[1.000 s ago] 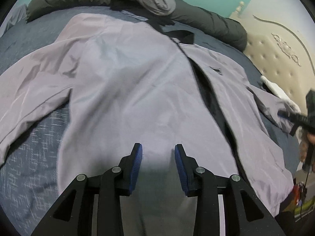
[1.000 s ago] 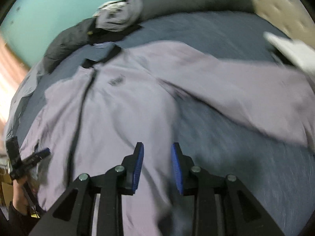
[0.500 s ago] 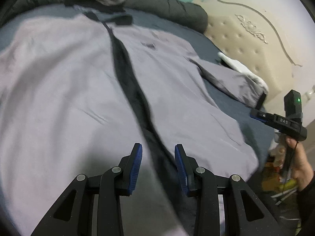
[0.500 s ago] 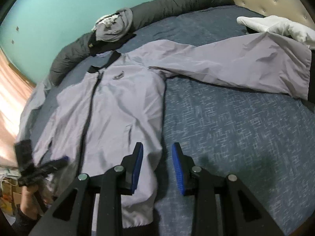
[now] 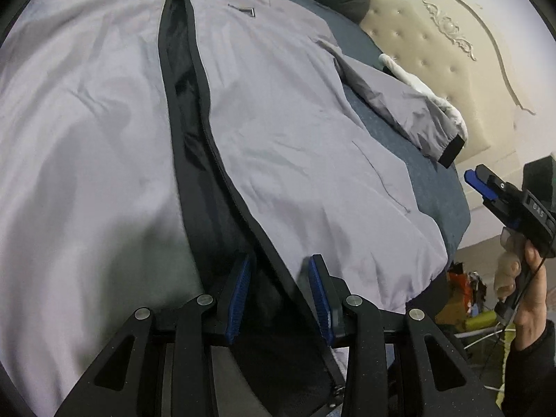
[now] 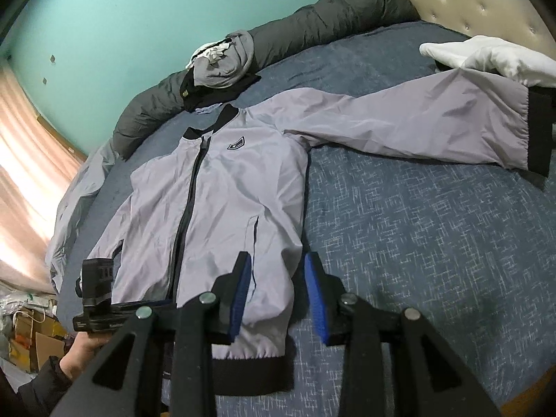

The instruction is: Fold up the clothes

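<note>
A light grey jacket (image 6: 226,208) with black zipper, collar, cuffs and hem lies face up, spread on the blue bed; it also fills the left wrist view (image 5: 278,121). Its front is partly unzipped, showing black lining (image 5: 194,132). One sleeve (image 6: 417,121) stretches out to the right. My left gripper (image 5: 278,299) is open, low over the zipper near the hem, holding nothing. My right gripper (image 6: 278,295) is open above the jacket's lower right hem corner, empty. It also shows in the left wrist view (image 5: 493,191) off the bed's edge.
A dark grey rolled duvet (image 6: 312,24) lies along the far side of the bed, with a pile of grey and black clothes (image 6: 219,66) on it. A white cloth (image 6: 486,55) lies by the sleeve cuff. A tufted beige headboard (image 5: 434,52) stands at the right. Boxes and clutter (image 6: 27,330) lie on the floor.
My left gripper has swung right and lowered from over the jacket's left panel to its zipper near the hem. My right gripper has pulled back toward the hem corner. Both stayed open.
</note>
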Available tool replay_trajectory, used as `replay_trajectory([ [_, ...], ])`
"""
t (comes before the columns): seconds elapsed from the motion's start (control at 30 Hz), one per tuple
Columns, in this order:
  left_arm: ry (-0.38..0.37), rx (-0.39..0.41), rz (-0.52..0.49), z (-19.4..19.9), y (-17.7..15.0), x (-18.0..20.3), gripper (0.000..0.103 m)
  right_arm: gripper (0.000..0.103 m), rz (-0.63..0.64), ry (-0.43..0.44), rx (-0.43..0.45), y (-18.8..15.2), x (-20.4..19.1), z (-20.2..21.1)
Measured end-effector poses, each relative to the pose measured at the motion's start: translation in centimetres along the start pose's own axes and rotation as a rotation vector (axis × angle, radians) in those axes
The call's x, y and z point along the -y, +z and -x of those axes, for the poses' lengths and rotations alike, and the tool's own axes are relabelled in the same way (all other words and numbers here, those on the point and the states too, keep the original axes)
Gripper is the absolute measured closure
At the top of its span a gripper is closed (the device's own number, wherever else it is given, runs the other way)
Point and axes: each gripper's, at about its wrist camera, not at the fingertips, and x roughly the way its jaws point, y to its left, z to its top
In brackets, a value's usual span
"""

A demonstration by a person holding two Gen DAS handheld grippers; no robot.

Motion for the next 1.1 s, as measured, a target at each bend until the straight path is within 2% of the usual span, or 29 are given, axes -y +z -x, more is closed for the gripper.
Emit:
replay_trajectory([
  [0.2, -0.031, 0.011, 0.000, -0.3, 0.0, 1.0, 0.067, 0.069, -0.048, 0.006, 0.000, -0.8, 1.3, 0.4],
  [0.23, -0.031, 0.017, -0.009, 0.2, 0.1, 1.1, 0.070, 0.069, -0.051, 0.005, -0.001, -0.9, 1.5, 0.4],
  [0.27, -0.030, 0.023, -0.018, 0.6, 0.2, 1.1, 0.083, 0.069, -0.054, 0.003, -0.002, -1.0, 1.7, 0.5],
  [0.3, -0.029, 0.030, -0.027, 1.1, 0.3, 1.2, 0.091, 0.069, -0.055, 0.003, -0.004, -1.1, 1.8, 0.5],
  [0.37, -0.027, 0.043, -0.045, 2.1, 0.5, 1.3, 0.098, 0.069, -0.059, 0.004, -0.013, -1.3, 2.0, 0.5],
  [0.57, -0.015, 0.081, -0.097, 4.9, 1.2, 1.7, 0.098, 0.063, -0.054, -0.002, -0.078, -2.2, 1.8, -0.7],
  [0.67, 0.047, 0.071, -0.102, 5.8, 1.8, 0.7, 0.098, 0.057, -0.038, -0.005, -0.133, -2.8, 1.3, -1.8],
  [0.83, 0.099, 0.021, -0.071, 4.6, 1.8, -1.3, 0.098, 0.049, 0.002, 0.023, -0.224, -3.9, 0.0, -3.9],
  [1.1, 0.137, -0.040, -0.035, 2.3, 1.6, -3.5, 0.098, 0.045, 0.030, 0.087, -0.322, -5.5, -1.3, -6.6],
])
